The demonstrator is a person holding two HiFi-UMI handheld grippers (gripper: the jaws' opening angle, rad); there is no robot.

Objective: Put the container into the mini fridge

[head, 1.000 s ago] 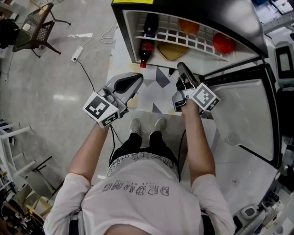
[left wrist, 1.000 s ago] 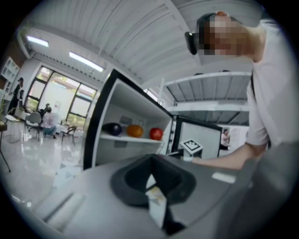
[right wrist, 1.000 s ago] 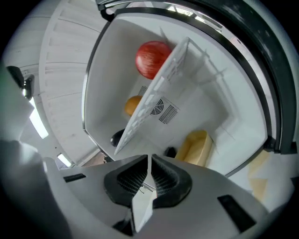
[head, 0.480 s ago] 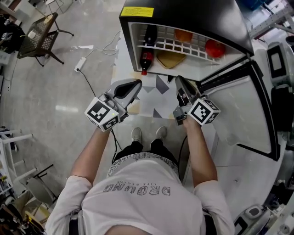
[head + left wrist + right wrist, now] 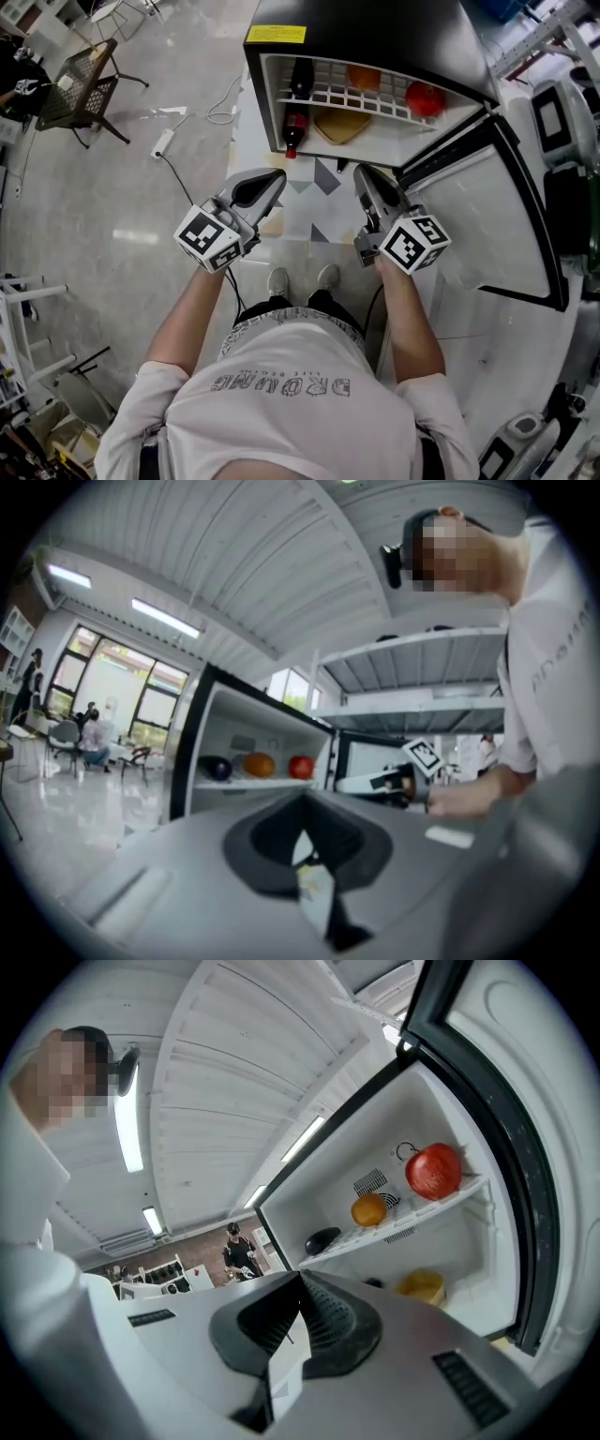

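Looks done, with yellow container (image 5: 341,124) up top inside mini fridge (image 5: 375,28); holding left gripper (image 5: 276,177) and right gripper (image 5: 362,172) pinched together, empty, mid-frame, clear of the open door (image 5: 487,216).

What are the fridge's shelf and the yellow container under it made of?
The shelf looks like white coated wire: it is an open grid of thin bars, with light showing through. The yellow container below it looks like matte plastic, going by its even colour and dull surface, though from this far that is only a guess.
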